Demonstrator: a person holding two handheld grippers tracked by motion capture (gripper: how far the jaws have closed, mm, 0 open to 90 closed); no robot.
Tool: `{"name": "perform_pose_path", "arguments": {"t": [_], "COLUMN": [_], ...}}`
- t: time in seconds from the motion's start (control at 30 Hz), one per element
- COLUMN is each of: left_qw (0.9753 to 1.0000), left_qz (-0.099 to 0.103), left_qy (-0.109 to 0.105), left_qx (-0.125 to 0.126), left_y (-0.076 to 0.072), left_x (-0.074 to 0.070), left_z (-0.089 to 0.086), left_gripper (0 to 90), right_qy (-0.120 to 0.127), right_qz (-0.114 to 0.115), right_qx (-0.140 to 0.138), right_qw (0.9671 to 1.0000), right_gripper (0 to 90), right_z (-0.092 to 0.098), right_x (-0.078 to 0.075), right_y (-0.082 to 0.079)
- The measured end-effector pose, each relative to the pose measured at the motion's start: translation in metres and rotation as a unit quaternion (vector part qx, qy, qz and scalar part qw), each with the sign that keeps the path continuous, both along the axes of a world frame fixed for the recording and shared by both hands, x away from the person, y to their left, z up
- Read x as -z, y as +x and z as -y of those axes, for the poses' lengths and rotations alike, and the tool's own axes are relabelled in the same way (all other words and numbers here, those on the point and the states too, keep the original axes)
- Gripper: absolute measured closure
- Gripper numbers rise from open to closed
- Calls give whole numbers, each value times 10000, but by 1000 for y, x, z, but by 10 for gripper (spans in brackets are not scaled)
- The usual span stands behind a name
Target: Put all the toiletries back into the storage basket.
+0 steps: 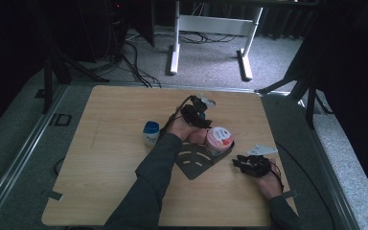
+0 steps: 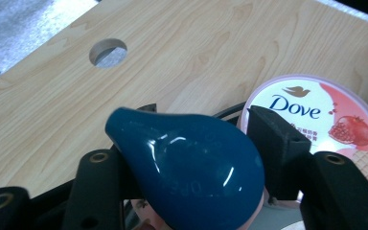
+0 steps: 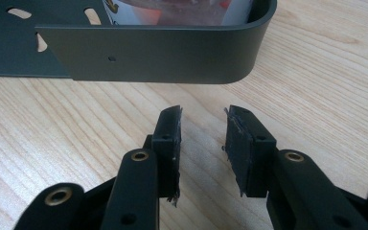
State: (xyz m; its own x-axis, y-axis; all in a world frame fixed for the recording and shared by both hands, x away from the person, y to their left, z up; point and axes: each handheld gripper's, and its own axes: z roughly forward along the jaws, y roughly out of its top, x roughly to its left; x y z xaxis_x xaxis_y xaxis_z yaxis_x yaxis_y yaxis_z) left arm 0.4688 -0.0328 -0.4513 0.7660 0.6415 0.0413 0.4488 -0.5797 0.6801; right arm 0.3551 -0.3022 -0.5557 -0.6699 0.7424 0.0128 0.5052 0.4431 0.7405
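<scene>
My left gripper (image 2: pixel 196 139) is shut on a glossy dark-blue teardrop-shaped object (image 2: pixel 191 177), one black jaw on each side of it. Just beyond it stands a Dove tub (image 2: pixel 316 115) with a pink-and-white lid. From above, the left gripper (image 1: pixel 195 115) hovers behind that tub (image 1: pixel 219 139), which sits in the corner of a dark metal tray (image 1: pixel 194 165). My right gripper (image 3: pixel 202 124) is open and holds nothing. It lies low over the wood, facing the tray's rounded wall (image 3: pixel 172 52). In the high view the right gripper (image 1: pixel 242 162) is right of the tray.
A small white jar with a blue lid (image 1: pixel 150 132) stands on the wooden table (image 1: pixel 105 158), left of the left forearm. A round hole (image 2: pixel 108 51) goes through the tabletop. White desk legs (image 1: pixel 175 43) and cables lie on the floor beyond the table.
</scene>
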Motion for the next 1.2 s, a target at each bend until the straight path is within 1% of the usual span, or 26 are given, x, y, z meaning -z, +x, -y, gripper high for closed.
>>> {"name": "perform_pose_path", "arguments": {"t": [0.1,0.17,0.2,0.27,0.3,0.37,0.43,0.47,0.53,0.6,0.63,0.73,0.9,1.0,1.03,1.07,1.13,1.2], "left_qw": [10000,9999,9999,9999,9998,9997,9998,9997,9997,9996,9997,9997,9993,9993,9992,9991,9993,9997], "left_qz": [3,51,47,47,90,78,95,128,159,192,198,209,212,141,88,67,56,50], "left_qy": [3,-15,-48,-48,-67,-128,-98,-44,3,21,4,-149,-299,-336,-393,-405,-348,-199], "left_qx": [-50,-106,-129,-129,-182,-178,-169,-179,-210,-190,-171,-50,40,-35,-72,-83,-108,-109], "left_y": [-2,-4,-4,-4,-7,-9,-11,-13,-15,-15,-15,-15,-12,-10,-9,-9,-10,-12], "left_x": [1,0,0,0,-1,-1,-2,-3,-3,-3,-3,-4,-2,-2,-1,-1,-2,-1], "left_z": [-2,-4,-5,-5,-9,-10,-10,-10,-9,-9,-9,-11,-15,-17,-18,-19,-18,-16], "left_gripper": [415,414,414,415,426,447,465,476,478,483,486,509,524,523,522,520,507,468], "right_qy": [0,3,0,-5,-5,-9,-6,-11,-12,-10,-10,-14,-12,-4,-7,-9,-8,-9], "right_qz": [-2,-3,-2,-4,-2,-3,-2,-1,-5,-3,-4,-1,-4,-8,-8,-7,-5,-5], "right_qx": [-5,-5,-4,-1,-1,2,0,0,3,-2,-2,-2,2,-2,-1,0,-3,-2], "right_qw": [10000,10000,10000,10000,10000,10000,10000,10000,10000,10000,10000,10000,10000,10000,10000,10000,10000,10000], "right_gripper": [661,661,662,662,661,661,661,661,661,661,661,661,661,661,661,661,661,660], "right_z": [0,0,0,0,0,0,0,0,0,0,0,0,0,0,0,0,0,0], "right_x": [0,0,0,0,0,0,0,0,0,0,0,0,0,0,0,0,0,0], "right_y": [0,0,0,0,0,0,0,0,0,0,0,0,0,0,0,0,0,0]}}
